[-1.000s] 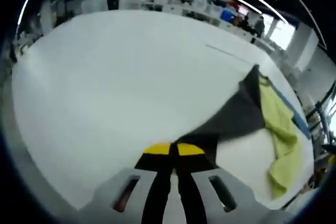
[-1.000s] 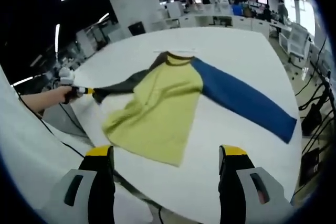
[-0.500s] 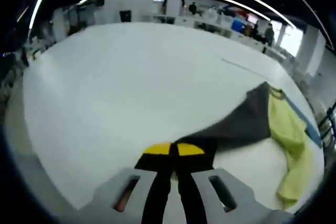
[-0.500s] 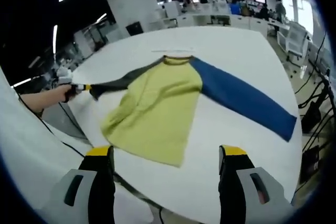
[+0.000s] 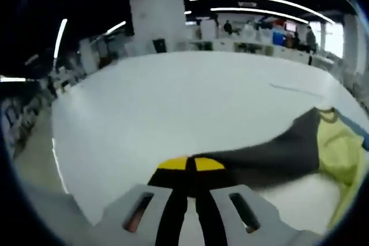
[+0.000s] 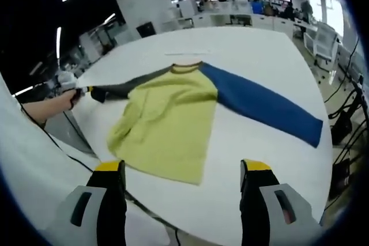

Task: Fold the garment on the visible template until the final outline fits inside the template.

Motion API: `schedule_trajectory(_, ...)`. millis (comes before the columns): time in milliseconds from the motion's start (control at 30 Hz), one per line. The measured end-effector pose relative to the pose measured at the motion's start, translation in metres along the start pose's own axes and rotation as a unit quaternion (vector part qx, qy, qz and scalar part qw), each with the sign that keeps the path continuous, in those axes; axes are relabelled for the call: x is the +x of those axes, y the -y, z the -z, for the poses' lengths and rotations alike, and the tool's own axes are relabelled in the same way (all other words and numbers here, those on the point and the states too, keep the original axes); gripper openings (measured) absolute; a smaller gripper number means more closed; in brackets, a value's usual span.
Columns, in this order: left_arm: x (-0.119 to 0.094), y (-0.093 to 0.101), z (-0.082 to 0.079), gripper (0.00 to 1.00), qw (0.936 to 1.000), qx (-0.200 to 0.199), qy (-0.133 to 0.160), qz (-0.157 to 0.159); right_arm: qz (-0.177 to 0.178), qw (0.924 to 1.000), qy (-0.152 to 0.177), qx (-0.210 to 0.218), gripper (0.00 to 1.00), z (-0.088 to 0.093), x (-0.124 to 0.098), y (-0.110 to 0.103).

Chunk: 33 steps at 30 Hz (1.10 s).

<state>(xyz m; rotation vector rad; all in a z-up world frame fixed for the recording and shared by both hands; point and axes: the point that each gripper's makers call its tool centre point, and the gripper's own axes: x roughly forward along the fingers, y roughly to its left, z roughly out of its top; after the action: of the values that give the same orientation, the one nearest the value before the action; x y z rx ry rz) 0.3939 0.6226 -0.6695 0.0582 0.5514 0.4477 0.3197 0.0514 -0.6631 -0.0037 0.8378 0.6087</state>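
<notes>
Garment lies spread mid-frame on the white tabletop in the right gripper view, beyond the wide-open right hand-held gripper. Farther left, the left hand-held gripper pinches its dark grey sleeve; blue sleeve stretches right.

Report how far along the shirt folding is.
Early stage. Done: the shirt lies spread on the white table, blue sleeve stretched out flat. In hand: the left gripper is shut on the dark grey sleeve, pulling it out sideways; the right gripper hangs open over the near table edge. Left: every fold; no fold is made yet.
</notes>
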Motion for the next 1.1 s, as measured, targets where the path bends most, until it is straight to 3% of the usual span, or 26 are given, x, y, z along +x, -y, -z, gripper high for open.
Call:
schedule_trajectory(67,0.000,0.001,-0.004,0.00,0.9985,0.055,0.005,-0.005,0.000,1.0000,-0.004,0.000,0.81,0.001,0.001,0.001)
schedule_trajectory(133,-0.001,0.004,-0.004,0.00,0.9920,0.126,0.006,-0.009,0.000,1.0000,-0.005,0.000,0.81,0.000,0.002,0.001)
schedule_trajectory(267,0.000,0.014,0.009,0.00,0.9801,0.198,-0.007,0.010,-0.002,1.0000,-0.005,0.001,0.81,-0.002,0.005,0.001)
schedule_trajectory(433,0.001,0.021,0.022,0.00,0.9817,0.187,-0.018,0.028,-0.010,0.9999,-0.010,-0.003,0.81,-0.004,0.012,-0.002)
schedule_trajectory(633,-0.001,0.039,0.031,0.00,0.9748,0.215,-0.019,0.057,-0.020,0.9997,-0.011,-0.010,0.81,-0.010,0.018,-0.003)
schedule_trajectory(833,-0.008,0.065,0.040,0.00,0.9621,0.256,-0.021,0.091,-0.027,0.9994,-0.013,-0.017,0.81,-0.014,0.021,-0.004)
schedule_trajectory(1100,-0.004,0.085,0.058,0.00,0.9582,0.257,-0.034,0.122,-0.025,0.9994,-0.014,-0.018,0.81,-0.012,0.018,-0.001)
